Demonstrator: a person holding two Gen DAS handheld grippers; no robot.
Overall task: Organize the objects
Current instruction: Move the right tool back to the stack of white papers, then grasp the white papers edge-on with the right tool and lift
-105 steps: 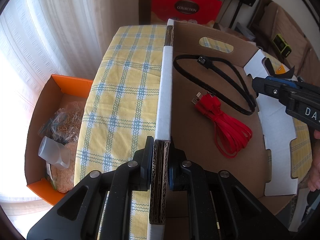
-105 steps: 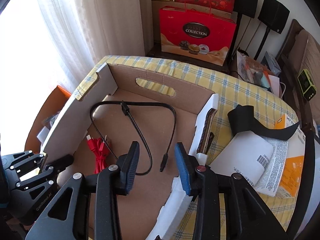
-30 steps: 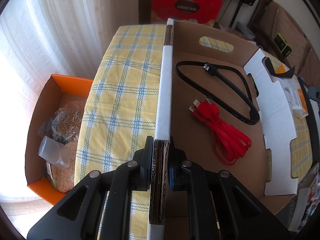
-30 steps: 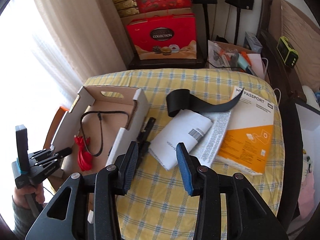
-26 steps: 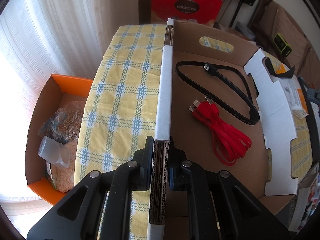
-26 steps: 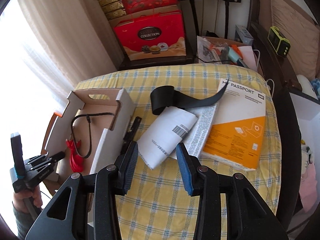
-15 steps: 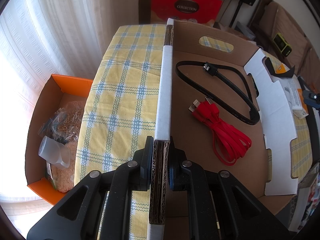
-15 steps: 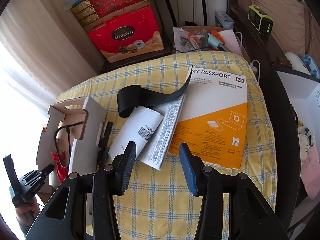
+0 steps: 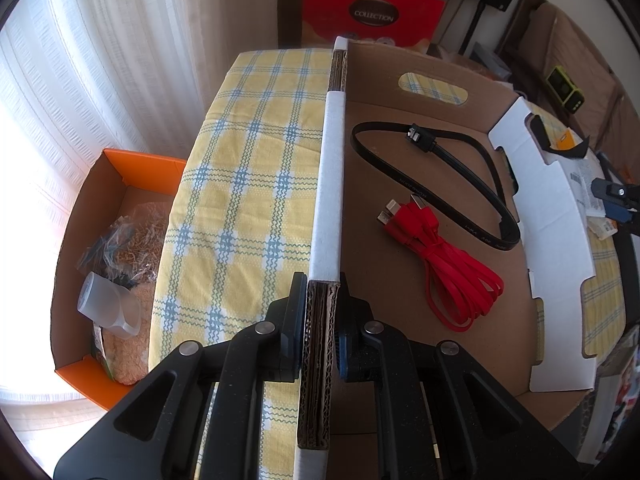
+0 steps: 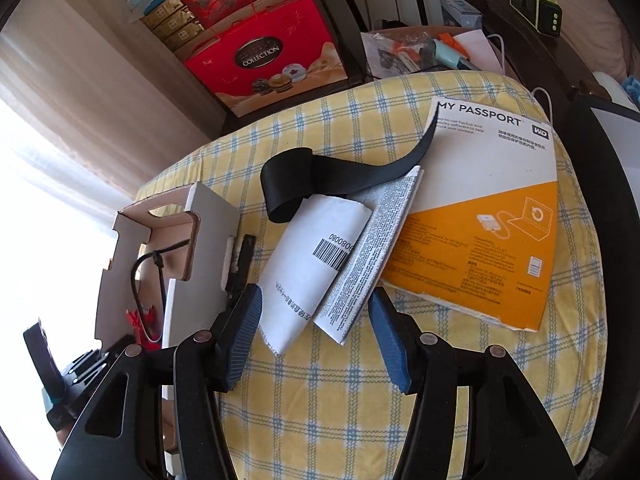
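**Risk: papers slide or the box tips**

The box (image 9: 440, 280) stands on the table (image 10: 360, 420), its wall clamped by the left gripper (image 9: 320, 320). If that grip twists, the box may tip and spill the cables (image 9: 440, 240). The right gripper (image 10: 316, 336), its jaws just opening and empty, hovers over the white paper (image 10: 312, 264); it may push the leaflet (image 10: 380, 240) or miss the strap (image 10: 320, 184).

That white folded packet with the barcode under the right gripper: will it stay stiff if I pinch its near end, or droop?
The white packet looks like thin folded paper, so it will probably sag beyond the pinch. The black strap overlaps its far end and may drag along. It overlaps the printed leaflet, which could slide too. The right gripper, just opening, holds nothing.
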